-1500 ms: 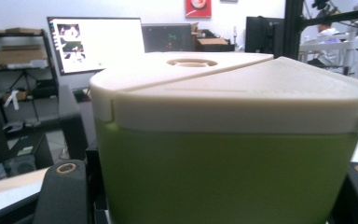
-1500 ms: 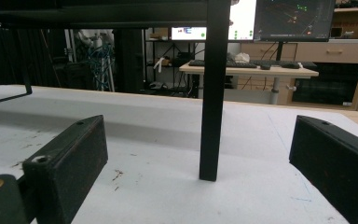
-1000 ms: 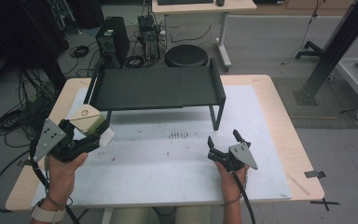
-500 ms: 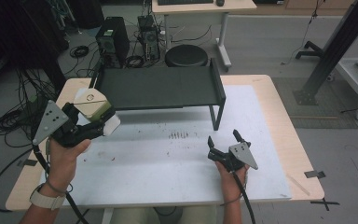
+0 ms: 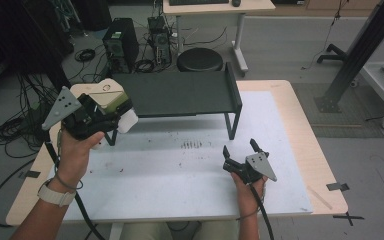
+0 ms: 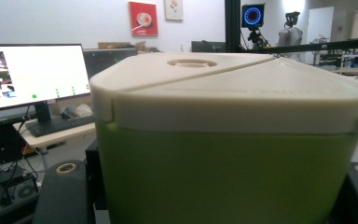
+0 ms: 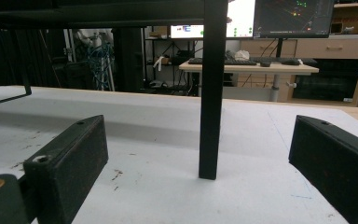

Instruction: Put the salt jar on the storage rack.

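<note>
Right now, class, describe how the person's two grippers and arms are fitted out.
Each gripper, the left gripper and the right gripper, is black with two blocky black jaws, a grey three-cornered plate and a trailing black cable. The left wrist wears a pale watch band.

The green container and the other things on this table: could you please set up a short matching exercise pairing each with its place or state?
Things:
1. green container with cream lid
2. black shelf
3. right hand-held gripper
4. left hand-held gripper

Places or states:
A. low above the white mat, jaws open and empty
B. standing on legs at the far part of the table
C. lifted off the table, clamped between two jaws
D. raised at the shelf's left end, shut on a load

Pairs: 1-C, 2-B, 3-A, 4-D
</note>
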The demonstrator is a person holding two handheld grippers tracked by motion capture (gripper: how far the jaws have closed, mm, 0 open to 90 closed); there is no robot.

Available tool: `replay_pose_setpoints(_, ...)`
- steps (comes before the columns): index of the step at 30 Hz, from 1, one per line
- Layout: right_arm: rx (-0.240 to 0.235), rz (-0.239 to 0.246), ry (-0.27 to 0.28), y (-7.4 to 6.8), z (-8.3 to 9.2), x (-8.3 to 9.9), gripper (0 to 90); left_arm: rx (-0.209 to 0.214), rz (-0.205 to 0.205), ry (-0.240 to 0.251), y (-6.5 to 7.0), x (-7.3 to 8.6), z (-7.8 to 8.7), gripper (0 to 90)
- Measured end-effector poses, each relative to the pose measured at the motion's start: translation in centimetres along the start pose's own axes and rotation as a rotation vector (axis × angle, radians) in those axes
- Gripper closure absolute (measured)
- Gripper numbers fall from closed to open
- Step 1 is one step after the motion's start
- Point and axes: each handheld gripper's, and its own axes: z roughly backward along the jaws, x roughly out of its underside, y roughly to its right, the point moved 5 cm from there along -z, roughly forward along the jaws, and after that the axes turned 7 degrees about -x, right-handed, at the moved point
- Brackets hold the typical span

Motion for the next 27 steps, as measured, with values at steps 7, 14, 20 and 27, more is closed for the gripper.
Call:
replay_pose_setpoints(7, 0.001, 0.001, -0.001, 0.0, 0.0, 0.0, 4.9, 0.023, 0.028, -0.031, -0.5, -0.4, -2.4, 29.3)
replay_pose_setpoints(14, 0.001, 0.001, -0.001, 0.0, 0.0, 0.0, 4.9, 0.035, 0.054, -0.066, -0.9, -0.1, -4.4, 29.3)
replay_pose_setpoints(20, 0.002, 0.000, -0.002, 0.0, 0.0, 0.0, 5.0, 0.025, 0.043, -0.082, -1.3, -0.1, -5.8, 29.3)
replay_pose_setpoints(27, 0.001, 0.000, -0.003, 0.0, 0.0, 0.0, 5.1, 0.019, 0.056, -0.098, -2.0, -0.3, -7.6, 29.3)
